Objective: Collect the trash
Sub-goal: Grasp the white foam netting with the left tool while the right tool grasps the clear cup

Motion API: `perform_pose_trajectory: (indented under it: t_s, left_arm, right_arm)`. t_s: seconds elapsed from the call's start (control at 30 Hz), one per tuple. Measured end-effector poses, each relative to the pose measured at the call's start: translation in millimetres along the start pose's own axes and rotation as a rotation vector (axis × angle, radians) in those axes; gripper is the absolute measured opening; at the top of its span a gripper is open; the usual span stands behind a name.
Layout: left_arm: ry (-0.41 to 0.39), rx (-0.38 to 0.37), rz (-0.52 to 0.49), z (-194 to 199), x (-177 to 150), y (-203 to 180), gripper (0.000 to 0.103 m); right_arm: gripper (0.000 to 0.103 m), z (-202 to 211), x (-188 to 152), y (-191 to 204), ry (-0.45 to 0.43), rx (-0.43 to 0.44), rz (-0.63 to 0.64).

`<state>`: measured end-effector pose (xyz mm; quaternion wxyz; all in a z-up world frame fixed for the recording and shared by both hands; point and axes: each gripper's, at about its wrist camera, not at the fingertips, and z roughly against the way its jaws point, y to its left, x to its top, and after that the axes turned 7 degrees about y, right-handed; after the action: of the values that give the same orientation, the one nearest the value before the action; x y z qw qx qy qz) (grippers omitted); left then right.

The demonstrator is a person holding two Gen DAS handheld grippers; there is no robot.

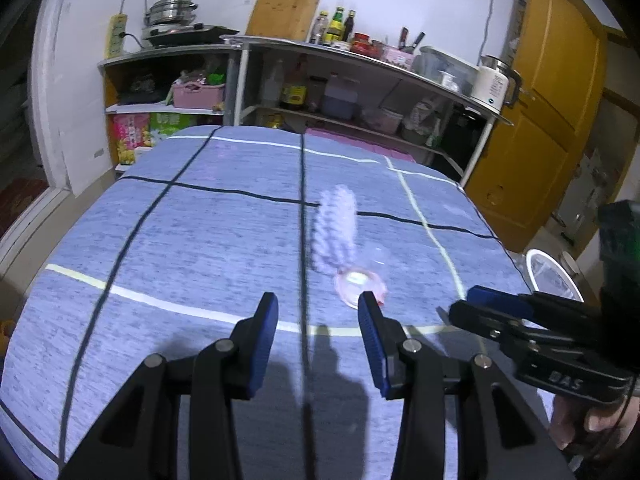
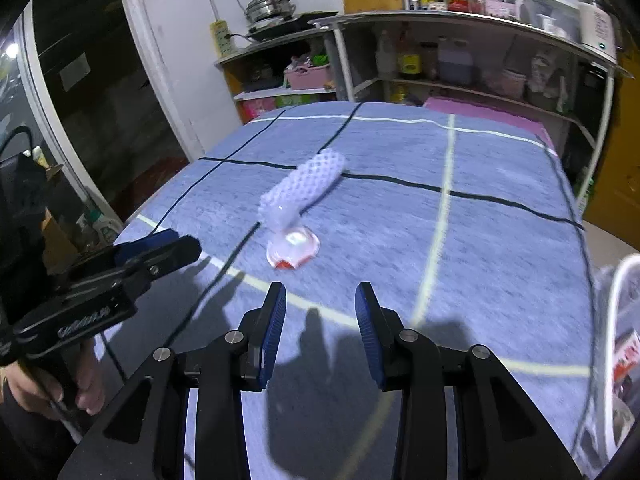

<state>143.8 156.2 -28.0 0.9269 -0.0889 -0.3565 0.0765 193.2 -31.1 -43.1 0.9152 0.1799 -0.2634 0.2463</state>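
A white foam fruit net (image 1: 335, 228) lies mid-table on the blue cloth, and a clear, pink-tinted plastic cup (image 1: 360, 285) lies on its side at the net's near end. My left gripper (image 1: 318, 305) is open and empty, a short way before the cup. The right gripper (image 1: 466, 306) shows at the right, over the table's edge. In the right wrist view the net (image 2: 304, 188) and the cup (image 2: 294, 246), which has a red smear, lie ahead of my right gripper (image 2: 321, 296), which is open and empty. The left gripper (image 2: 180, 244) is at the left, held by a hand.
A white-rimmed bin (image 1: 552, 276) stands off the table's right edge, with paper trash inside (image 2: 624, 344). The blue cloth (image 1: 180, 240) has black and pale lines. Metal shelves (image 1: 360, 92) with bottles and pots stand behind the table, and a yellow door (image 1: 552, 100) is at the right.
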Motion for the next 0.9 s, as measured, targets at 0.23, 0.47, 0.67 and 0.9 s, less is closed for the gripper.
perform_pose_trajectory:
  t_s: [0.23,0.47,0.67,0.9]
  left_arm:
    - [-0.005,0.013,0.027,-3,6,24,0.046]
    - [-0.004,0.006,0.04,-9,13,36,0.046]
    - [-0.005,-0.017,0.037,-16,22,30,0.047]
    - [0.009,-0.06,0.006,-34,37,6,0.054]
  right_arm:
    - [0.048,-41,27,14,0.031,0.026,0.012]
    - [0.048,-66,44,17,0.042,0.018,0.009]
    - [0.034,-66,45,11,0.037,0.013,0.001]
    - [0.034,-43,37,-4,0.004,0.01,-0.021]
